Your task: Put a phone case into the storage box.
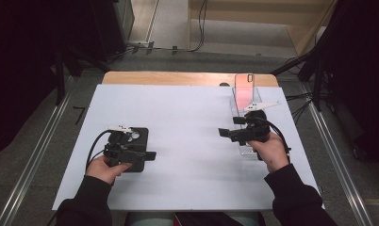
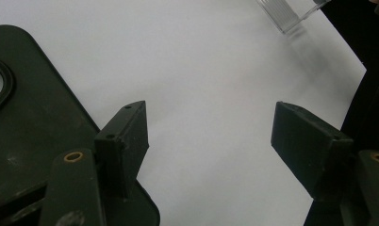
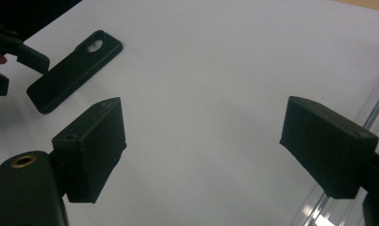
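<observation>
Left hand-held gripper (image 1: 150,155) released, jaws empty, over the dark phone case (image 1: 139,136) lying flat on the table (image 1: 187,188). Right hand-held gripper (image 1: 222,133) released, empty, beside the clear holder (image 1: 244,101). Case not yet grasped; pickup remains.

Dim room w/ dark edges, white table sheet (image 1: 187,141) evenly lit, soft shadows; gripper views slightly blurred.
</observation>
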`<action>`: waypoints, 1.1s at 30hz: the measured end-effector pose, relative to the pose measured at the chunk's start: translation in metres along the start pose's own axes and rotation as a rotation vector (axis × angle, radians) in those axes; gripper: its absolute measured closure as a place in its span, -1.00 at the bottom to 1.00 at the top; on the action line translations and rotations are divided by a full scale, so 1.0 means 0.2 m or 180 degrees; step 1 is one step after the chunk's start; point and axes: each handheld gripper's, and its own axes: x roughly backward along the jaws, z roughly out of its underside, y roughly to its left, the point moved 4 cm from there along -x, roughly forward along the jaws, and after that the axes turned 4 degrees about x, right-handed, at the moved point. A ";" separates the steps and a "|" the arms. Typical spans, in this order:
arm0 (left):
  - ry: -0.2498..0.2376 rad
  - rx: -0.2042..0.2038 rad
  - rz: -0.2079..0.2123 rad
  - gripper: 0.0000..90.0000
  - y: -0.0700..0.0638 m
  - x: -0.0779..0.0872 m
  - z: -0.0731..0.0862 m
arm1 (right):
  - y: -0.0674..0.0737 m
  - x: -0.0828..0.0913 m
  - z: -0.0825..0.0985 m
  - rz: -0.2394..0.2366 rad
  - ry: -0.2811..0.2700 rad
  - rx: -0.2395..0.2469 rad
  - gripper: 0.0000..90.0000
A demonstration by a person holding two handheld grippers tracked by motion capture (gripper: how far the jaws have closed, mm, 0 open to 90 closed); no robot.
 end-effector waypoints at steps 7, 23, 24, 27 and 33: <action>-0.0037 -0.0091 -0.0027 -0.37 0.00 0.00 0.00 | 0.07 0.02 0.12 -0.0140 0.0110 0.0086 -0.71; -0.0124 -0.0135 -0.0051 -0.37 -0.01 0.01 0.01 | 0.14 0.07 0.30 -0.0233 0.0210 0.0073 -0.71; -0.0116 -0.0131 -0.0056 -0.37 -0.01 0.01 0.01 | 0.14 0.07 0.31 -0.0245 0.0216 0.0089 -0.71; -0.0064 -0.0109 -0.0091 -0.38 0.00 0.01 0.01 | 0.15 0.08 0.35 -0.0263 0.0238 0.0064 -0.71; -0.0009 -0.0103 -0.0035 -0.46 0.01 0.01 0.02 | 0.16 0.09 0.41 -0.0304 0.0307 0.0124 -0.71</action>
